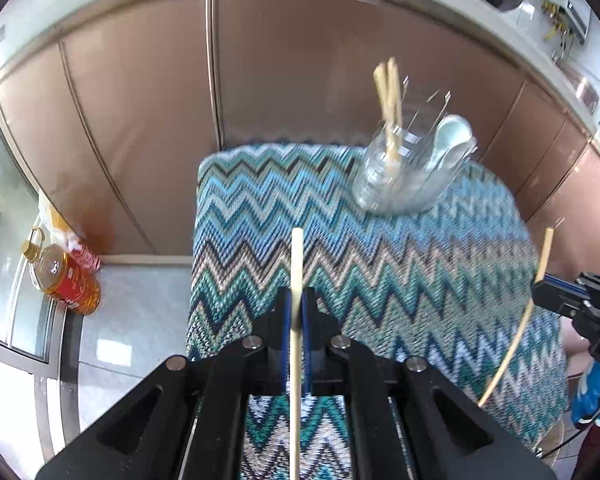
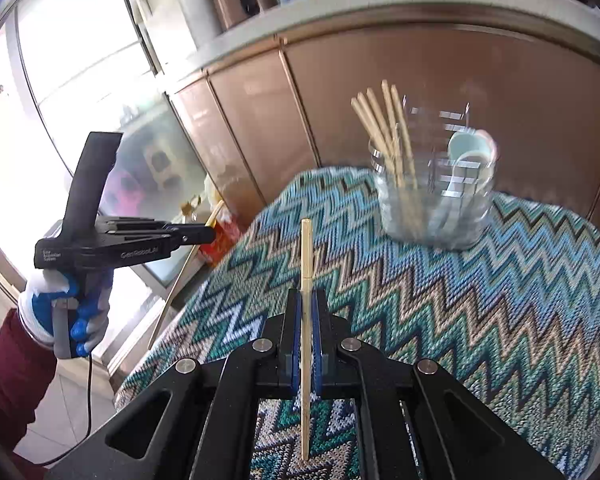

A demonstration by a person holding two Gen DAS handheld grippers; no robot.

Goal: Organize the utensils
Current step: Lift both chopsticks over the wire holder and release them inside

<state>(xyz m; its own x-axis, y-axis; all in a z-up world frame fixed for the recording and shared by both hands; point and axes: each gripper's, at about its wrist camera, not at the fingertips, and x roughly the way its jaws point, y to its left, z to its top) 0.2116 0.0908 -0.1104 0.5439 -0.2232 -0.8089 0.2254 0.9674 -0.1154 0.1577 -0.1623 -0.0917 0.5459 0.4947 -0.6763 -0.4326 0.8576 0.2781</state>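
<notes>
A clear glass holder (image 1: 404,172) stands at the far side of the zigzag-patterned table (image 1: 340,264). It holds several wooden chopsticks (image 1: 389,104) and pale blue spoons (image 1: 450,136). My left gripper (image 1: 297,300) is shut on a single chopstick (image 1: 297,264) above the table's near side. My right gripper (image 2: 307,300) is shut on another chopstick (image 2: 306,252), also above the table. In the right wrist view the holder (image 2: 432,200) is ahead to the right, and the left gripper (image 2: 204,236) shows at the left with its chopstick (image 2: 180,280). The right gripper (image 1: 540,292) shows at the left wrist view's right edge.
Brown cabinet doors (image 1: 292,80) run behind the table under a pale counter. A bottle of amber oil (image 1: 64,276) and a red packet (image 1: 86,258) sit on the floor at the left. A glass door (image 2: 80,80) is at the far left.
</notes>
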